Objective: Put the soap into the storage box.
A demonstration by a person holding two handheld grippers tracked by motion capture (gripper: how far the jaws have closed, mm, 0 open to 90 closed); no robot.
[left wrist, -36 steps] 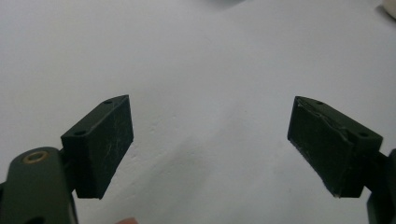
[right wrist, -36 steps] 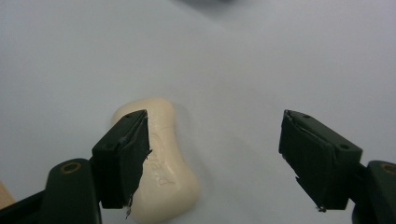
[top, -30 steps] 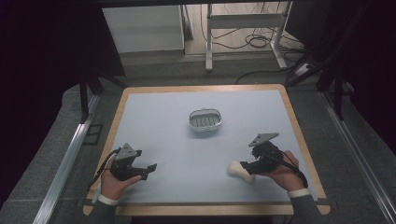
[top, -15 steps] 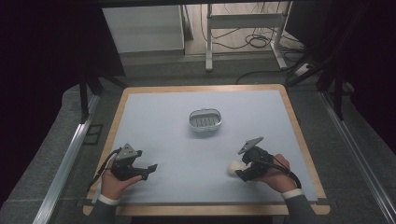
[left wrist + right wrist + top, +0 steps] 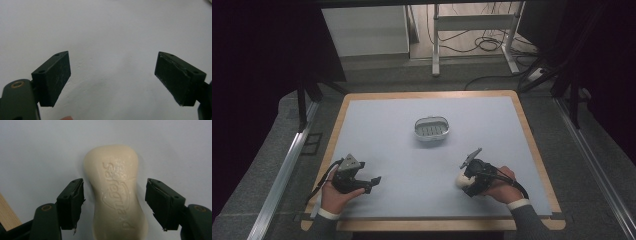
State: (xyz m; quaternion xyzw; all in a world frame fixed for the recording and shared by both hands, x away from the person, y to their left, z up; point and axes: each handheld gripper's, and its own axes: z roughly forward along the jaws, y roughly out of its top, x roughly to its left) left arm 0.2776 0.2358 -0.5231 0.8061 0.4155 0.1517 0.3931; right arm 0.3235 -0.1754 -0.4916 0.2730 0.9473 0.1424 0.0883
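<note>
**A:** What does the right hand have in front of it?

**B:** The right gripper [image 5: 464, 181] hangs low over the near right part of the table [image 5: 387, 130], its jaws set on either side of a cream bar of soap [image 5: 116, 195]. The right gripper view shows the soap lying flat on the pale surface with embossed lettering facing up. A narrow gap remains between each pad and the bar's flanks, so nothing is pressed yet. The jaws have just been closing, with the bar between them.

**A:** And the left?

**B:** The left gripper [image 5: 371, 181] rests in the person's hand near the front left edge. Its jaws stand wide apart, with only bare tabletop between them in the left gripper view.

**A:** Where is the soap relative to everything else?

**B:** From the high view the soap [image 5: 460, 181] sits at the right gripper's tips, toward the near right side. A small oval soap dish [image 5: 431, 128] with a slatted floor sits near the middle of the table, well apart from the bar and farther from the person.
</note>
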